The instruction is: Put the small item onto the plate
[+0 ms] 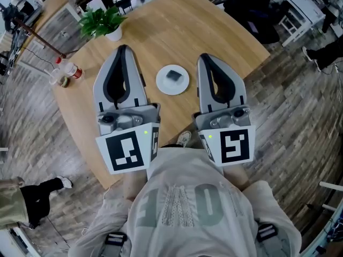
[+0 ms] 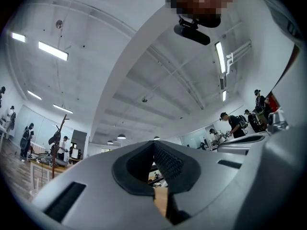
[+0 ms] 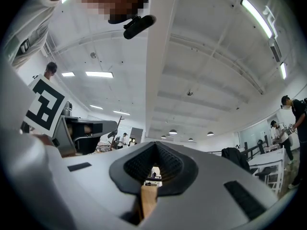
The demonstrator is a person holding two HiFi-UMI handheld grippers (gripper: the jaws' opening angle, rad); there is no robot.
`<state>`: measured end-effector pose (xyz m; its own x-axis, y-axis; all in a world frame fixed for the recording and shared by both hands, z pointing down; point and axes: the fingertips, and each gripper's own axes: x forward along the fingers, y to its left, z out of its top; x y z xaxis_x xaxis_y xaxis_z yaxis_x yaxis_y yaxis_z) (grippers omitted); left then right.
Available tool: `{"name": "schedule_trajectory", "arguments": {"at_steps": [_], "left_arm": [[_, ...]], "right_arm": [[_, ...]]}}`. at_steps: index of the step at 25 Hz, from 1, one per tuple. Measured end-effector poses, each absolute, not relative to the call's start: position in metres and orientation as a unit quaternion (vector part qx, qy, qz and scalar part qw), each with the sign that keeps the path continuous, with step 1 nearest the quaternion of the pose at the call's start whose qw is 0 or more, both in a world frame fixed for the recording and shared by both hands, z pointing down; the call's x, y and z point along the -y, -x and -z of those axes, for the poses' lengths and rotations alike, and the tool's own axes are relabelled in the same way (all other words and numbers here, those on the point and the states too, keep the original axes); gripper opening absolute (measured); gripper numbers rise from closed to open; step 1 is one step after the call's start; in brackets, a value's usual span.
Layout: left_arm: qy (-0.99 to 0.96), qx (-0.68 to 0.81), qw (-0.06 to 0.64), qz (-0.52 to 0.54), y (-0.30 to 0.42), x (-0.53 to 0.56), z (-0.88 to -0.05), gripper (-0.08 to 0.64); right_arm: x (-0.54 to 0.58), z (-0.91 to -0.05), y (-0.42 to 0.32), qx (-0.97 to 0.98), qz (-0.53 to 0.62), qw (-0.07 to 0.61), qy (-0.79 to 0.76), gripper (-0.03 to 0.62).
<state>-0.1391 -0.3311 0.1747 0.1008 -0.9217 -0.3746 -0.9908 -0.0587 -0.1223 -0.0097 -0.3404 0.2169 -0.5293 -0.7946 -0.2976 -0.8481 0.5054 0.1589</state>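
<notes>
A white plate (image 1: 172, 81) lies on the round wooden table (image 1: 214, 42), and a small dark square item (image 1: 174, 75) rests on it. In the head view my left gripper (image 1: 122, 48) is held left of the plate and my right gripper (image 1: 205, 58) right of it, both above the table and both tilted upward. Each has its tips together with nothing between them. Seen in the left gripper view, the left gripper (image 2: 154, 143) points at the ceiling, as does the right gripper (image 3: 156, 143) in its own view. Neither gripper view shows the plate.
A potted green plant (image 1: 102, 21) stands at the table's far left. A clear bottle with a red label (image 1: 68, 72) lies near the left edge. Chairs and desks ring the table, and people stand in the room's background.
</notes>
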Motion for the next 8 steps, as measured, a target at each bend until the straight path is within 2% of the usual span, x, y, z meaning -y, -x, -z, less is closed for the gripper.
{"name": "schedule_trajectory", "arguments": {"at_steps": [8], "left_arm": [[0.725, -0.661, 0.175, -0.09, 0.126, 0.346, -0.175, 0.009]], "right_arm": [[0.355, -0.211, -0.005, -0.855, -0.159, 0.086, 0.486, 0.017]]}}
